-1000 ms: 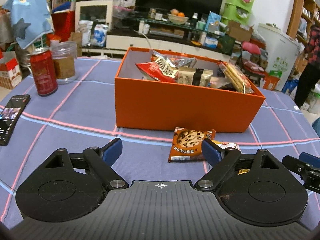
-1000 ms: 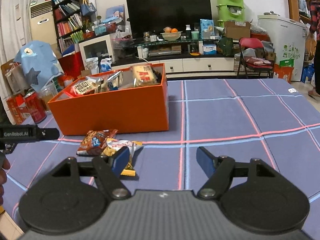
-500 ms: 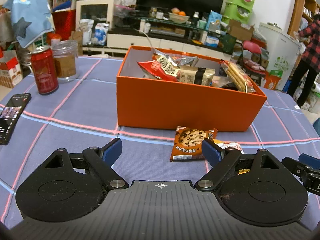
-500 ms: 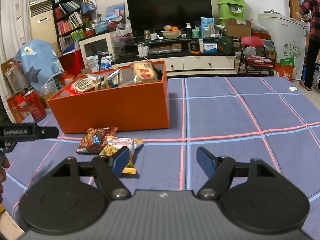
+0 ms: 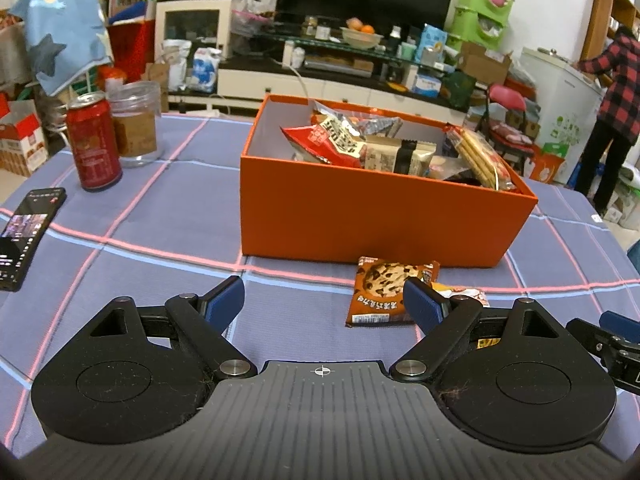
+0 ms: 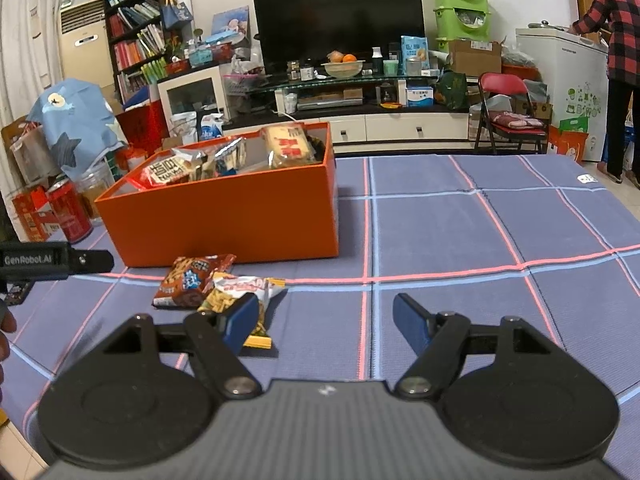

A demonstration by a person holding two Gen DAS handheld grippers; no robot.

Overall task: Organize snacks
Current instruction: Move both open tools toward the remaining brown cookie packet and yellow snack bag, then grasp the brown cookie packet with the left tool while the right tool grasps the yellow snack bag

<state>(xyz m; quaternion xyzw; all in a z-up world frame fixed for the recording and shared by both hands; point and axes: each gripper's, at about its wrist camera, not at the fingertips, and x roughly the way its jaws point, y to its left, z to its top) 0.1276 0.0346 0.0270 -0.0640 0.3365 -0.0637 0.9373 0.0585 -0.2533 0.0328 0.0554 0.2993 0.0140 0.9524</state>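
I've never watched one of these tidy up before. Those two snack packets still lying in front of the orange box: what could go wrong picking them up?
1. The cookie packet and the yellow-and-white packet overlap, so a grab may lift or drag both.
2. The orange box already looks heaped, so added packets might slide off.
3. Both open grippers, left gripper and right gripper, sit close and could bump.

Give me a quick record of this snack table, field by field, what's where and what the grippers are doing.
box: orange box, open, holding several snack packs
loose snacks: cookie pack and yellow pack, overlapping on the cloth in front of the box
left gripper: open, empty
right gripper: open, empty
other items: red can, jar, phone, left of the box
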